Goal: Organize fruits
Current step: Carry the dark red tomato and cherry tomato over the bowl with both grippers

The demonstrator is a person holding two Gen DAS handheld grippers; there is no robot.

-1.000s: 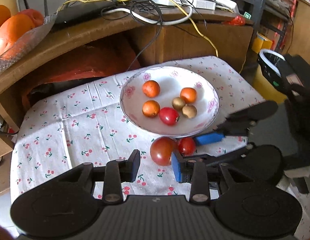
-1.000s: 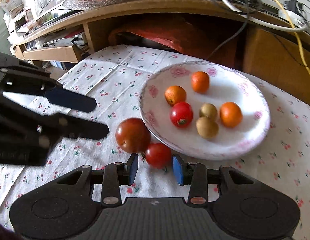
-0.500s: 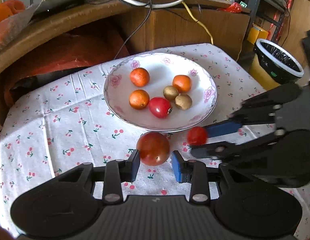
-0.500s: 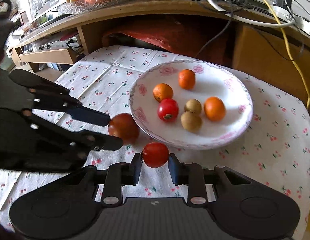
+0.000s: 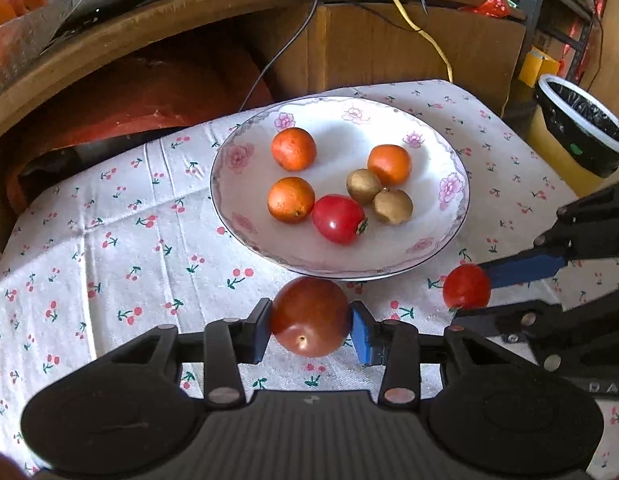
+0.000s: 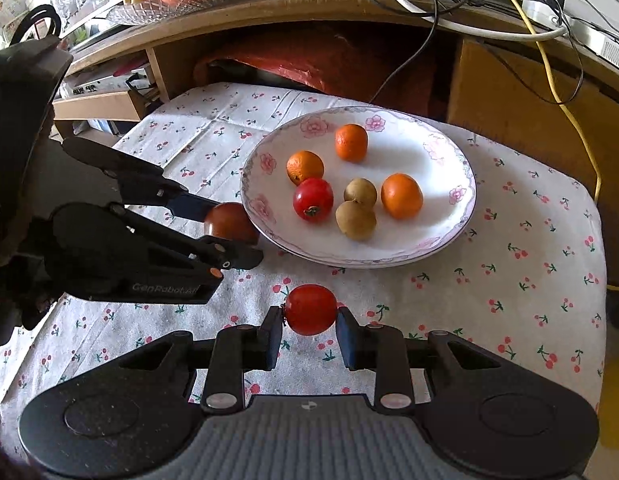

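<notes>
Left gripper (image 6: 233,236) marked "GenRobot.AI" clamps large tomato (image 5: 310,322)

Left gripper (image 5: 311,330), right gripper (image 6: 309,334): fingers clamped, both loaded.

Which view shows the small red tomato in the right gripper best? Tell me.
The right wrist view: the small red tomato sits centred and whole between the right gripper pads. The left wrist view shows it only at the right edge, partly hidden by a finger.
</notes>
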